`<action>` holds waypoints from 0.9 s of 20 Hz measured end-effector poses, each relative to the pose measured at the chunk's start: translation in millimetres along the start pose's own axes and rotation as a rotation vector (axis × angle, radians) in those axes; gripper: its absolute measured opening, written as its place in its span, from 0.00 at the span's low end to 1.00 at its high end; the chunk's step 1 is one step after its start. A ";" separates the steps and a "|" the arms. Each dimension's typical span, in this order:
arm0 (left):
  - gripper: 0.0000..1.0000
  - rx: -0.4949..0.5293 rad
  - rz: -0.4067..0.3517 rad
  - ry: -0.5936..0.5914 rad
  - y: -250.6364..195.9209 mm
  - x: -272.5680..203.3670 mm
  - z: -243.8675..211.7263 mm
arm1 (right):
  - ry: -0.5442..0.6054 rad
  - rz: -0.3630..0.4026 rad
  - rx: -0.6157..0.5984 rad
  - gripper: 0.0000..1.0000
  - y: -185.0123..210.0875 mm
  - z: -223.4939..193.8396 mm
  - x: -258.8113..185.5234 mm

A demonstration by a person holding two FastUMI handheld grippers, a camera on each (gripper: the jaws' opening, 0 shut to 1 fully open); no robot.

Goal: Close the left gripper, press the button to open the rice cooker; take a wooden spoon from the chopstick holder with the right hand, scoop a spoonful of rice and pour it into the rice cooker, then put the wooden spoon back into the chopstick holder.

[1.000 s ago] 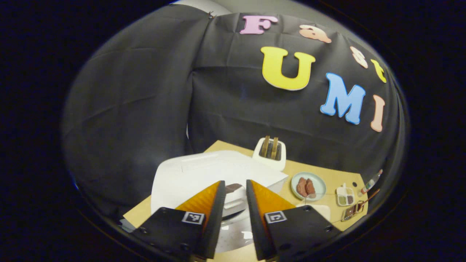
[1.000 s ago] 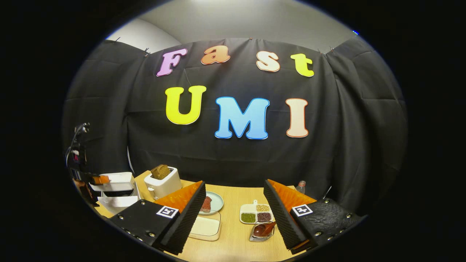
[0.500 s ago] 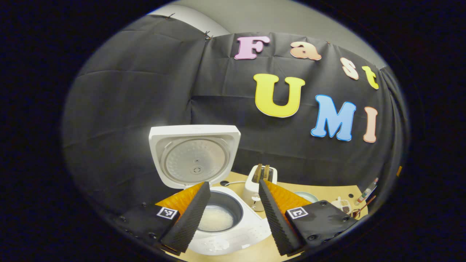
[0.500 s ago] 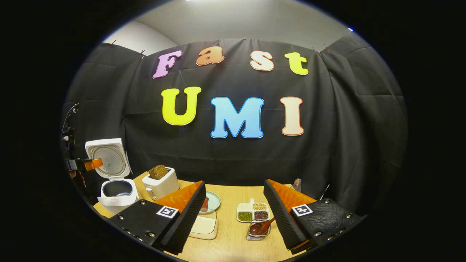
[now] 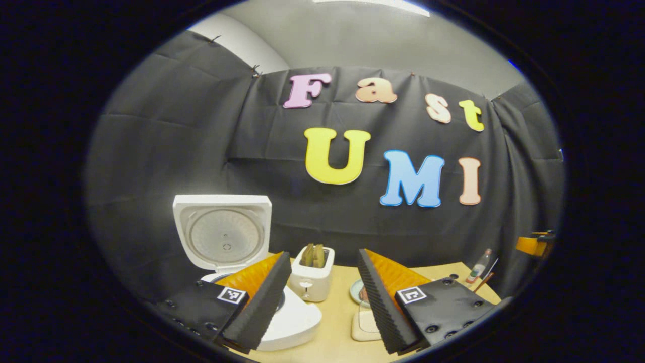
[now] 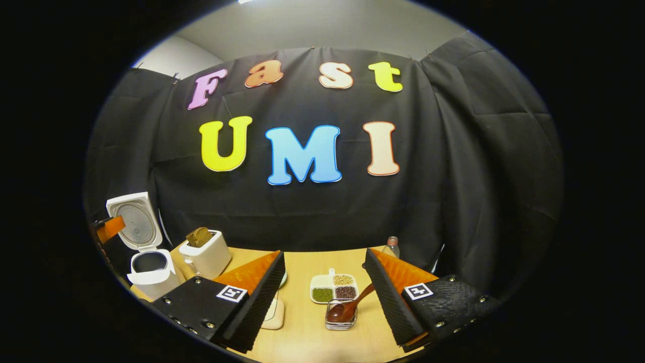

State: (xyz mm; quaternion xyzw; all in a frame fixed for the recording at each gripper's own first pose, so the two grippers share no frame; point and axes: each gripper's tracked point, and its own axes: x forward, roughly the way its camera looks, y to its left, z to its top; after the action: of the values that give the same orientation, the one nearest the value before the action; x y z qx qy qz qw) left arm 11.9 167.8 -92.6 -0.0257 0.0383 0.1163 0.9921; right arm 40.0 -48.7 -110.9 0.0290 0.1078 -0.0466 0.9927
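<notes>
Left gripper (image 5: 322, 307): jaws stand wide apart, nothing held; raised above the bench (image 5: 337, 333), with the rice cooker low at its left finger.
Right gripper (image 6: 325, 302): jaws wide apart, nothing between them; hovers over the bench front, pointed at the chopstick holder.
Rice cooker (image 6: 147, 272): at the bench's left end, lid (image 5: 221, 236) swung upright, inner pot exposed; contents cannot be judged from the right gripper view.
Wooden spoon (image 6: 347, 308): bowl rests in the chopstick holder (image 6: 340, 321), handle leans up and right toward the right finger; whether they touch cannot be told.
Chopstick holder: clear, low, just in front of the divided grain dish (image 6: 333, 289).
Rice container (image 5: 364, 324): pale flat tray, partly hidden behind the right finger in the left gripper view.
Toaster (image 5: 313, 280): just right of the cooker, bread slices standing in its slots.
Bottle (image 6: 390, 246): at the back of the bench, near the cloth wall.
</notes>
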 end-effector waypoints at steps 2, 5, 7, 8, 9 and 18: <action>0.95 0.030 -0.017 -0.044 -14.3 -5.2 11.8 | 0.013 -0.019 0.018 0.97 -14.0 -6.7 5.4; 0.99 0.062 -0.043 -0.045 -33.3 -5.8 12.6 | 0.040 -0.055 0.036 0.98 -34.8 -21.5 18.1; 0.94 0.065 -0.058 -0.030 -42.7 -3.3 9.5 | 0.063 -0.067 0.064 0.98 -45.7 -32.8 28.8; 0.94 0.071 -0.061 -0.019 -43.9 -3.4 6.5 | 0.073 -0.077 0.077 0.98 -51.5 -39.0 34.7; 0.96 0.079 -0.060 -0.008 -44.3 -3.5 4.0 | 0.084 -0.090 0.083 0.98 -57.9 -46.5 41.9; 0.98 0.108 -0.037 0.048 -41.5 3.9 -12.5 | 0.285 -0.155 0.225 0.98 -93.0 -137.2 113.9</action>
State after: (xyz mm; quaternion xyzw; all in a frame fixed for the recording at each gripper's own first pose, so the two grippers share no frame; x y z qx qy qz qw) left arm 24.5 127.7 -103.6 0.0244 0.0679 0.0951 0.9929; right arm 112.5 -141.7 -273.8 0.1377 0.2431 -0.1302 0.9513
